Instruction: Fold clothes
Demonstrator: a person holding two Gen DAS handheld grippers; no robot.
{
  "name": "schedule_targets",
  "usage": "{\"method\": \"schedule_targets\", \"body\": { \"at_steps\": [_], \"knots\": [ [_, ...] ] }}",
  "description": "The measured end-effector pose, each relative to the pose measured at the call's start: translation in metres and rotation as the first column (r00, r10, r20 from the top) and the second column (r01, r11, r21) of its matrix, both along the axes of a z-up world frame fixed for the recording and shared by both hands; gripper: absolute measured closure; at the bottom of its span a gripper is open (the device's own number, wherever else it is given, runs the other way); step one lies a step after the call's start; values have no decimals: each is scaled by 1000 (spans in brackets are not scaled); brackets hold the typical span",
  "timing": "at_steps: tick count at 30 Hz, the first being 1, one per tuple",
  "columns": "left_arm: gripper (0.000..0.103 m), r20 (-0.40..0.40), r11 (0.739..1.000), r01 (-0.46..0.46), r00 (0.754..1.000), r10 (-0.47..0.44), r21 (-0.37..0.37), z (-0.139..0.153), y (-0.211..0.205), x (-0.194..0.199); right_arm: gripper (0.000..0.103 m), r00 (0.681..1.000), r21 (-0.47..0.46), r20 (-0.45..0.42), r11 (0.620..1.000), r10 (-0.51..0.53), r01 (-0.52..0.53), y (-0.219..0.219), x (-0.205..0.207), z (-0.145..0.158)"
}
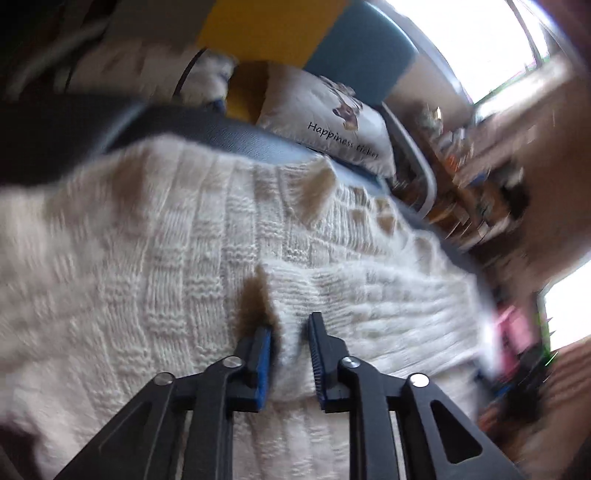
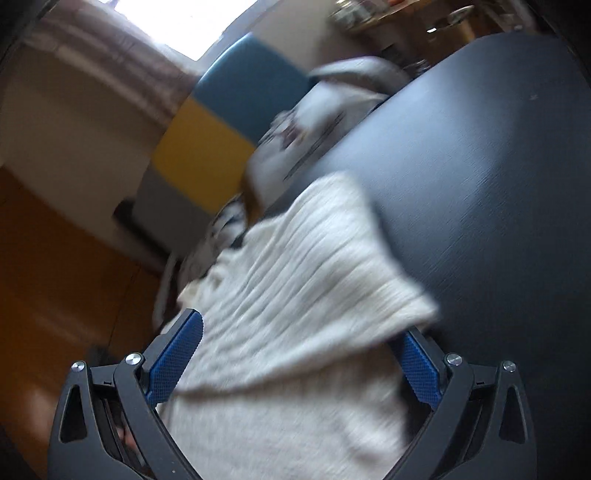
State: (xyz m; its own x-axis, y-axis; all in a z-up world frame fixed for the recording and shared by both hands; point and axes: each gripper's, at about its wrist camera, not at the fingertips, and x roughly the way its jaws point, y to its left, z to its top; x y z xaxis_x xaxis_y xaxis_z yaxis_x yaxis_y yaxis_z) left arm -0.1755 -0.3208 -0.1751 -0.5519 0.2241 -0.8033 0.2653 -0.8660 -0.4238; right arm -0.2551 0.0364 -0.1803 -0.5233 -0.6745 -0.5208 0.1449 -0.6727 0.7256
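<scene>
A cream knitted sweater (image 1: 192, 251) with tan patches is spread over a dark table (image 1: 221, 136), and most of the left wrist view is filled by it. A bunched fold of the knit, with a brown tuft beside it, is pinched between the blue-padded fingers of the left gripper (image 1: 290, 328); the jaws are drawn close together with the cloth pressed between the pads. Beyond the table's far edge a white cushion (image 1: 332, 118) printed with dark script is seen, and behind it a backrest in yellow and teal blocks (image 1: 295, 33). To the right of the sweater a cluttered shelf of small items (image 1: 461, 192) is visible, though it is blurred. Bright windows are seen at the upper right.

In the right wrist view, the same sweater (image 2: 295, 295) is seen lying across the edge of the dark table (image 2: 480, 166), with one ribbed end resting on the tabletop and the rest running down toward the camera. The right gripper (image 2: 303, 325) is spread wide, with its blue pads set well apart on either side of the cloth; whether the pads touch the knit cannot be told because of blur. The cushion (image 2: 314, 118) and the yellow and teal blocks (image 2: 221, 122) are seen beyond the sweater, and orange-brown wood panelling (image 2: 55, 277) is seen at the left.
</scene>
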Motion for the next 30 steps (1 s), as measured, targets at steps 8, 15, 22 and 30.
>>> {"method": "schedule_targets", "body": {
  "at_steps": [8, 15, 22, 30],
  "knots": [
    [96, -24, 996, 19, 999, -22, -90, 3, 8, 9, 3, 981, 461, -58, 877, 185, -138, -48, 0, 4],
    [95, -69, 999, 17, 998, -14, 48, 1, -7, 18, 0, 965, 634, -53, 755, 255, -165, -69, 7, -2],
    [81, -48, 998, 2, 999, 1, 65, 0, -11, 12, 0, 964, 652, -59, 741, 258, -158, -70, 9, -10],
    [97, -71, 999, -28, 997, 27, -17, 11, -8, 12, 0, 963, 663, -66, 733, 261, -153, -71, 9, -18]
  ]
}}
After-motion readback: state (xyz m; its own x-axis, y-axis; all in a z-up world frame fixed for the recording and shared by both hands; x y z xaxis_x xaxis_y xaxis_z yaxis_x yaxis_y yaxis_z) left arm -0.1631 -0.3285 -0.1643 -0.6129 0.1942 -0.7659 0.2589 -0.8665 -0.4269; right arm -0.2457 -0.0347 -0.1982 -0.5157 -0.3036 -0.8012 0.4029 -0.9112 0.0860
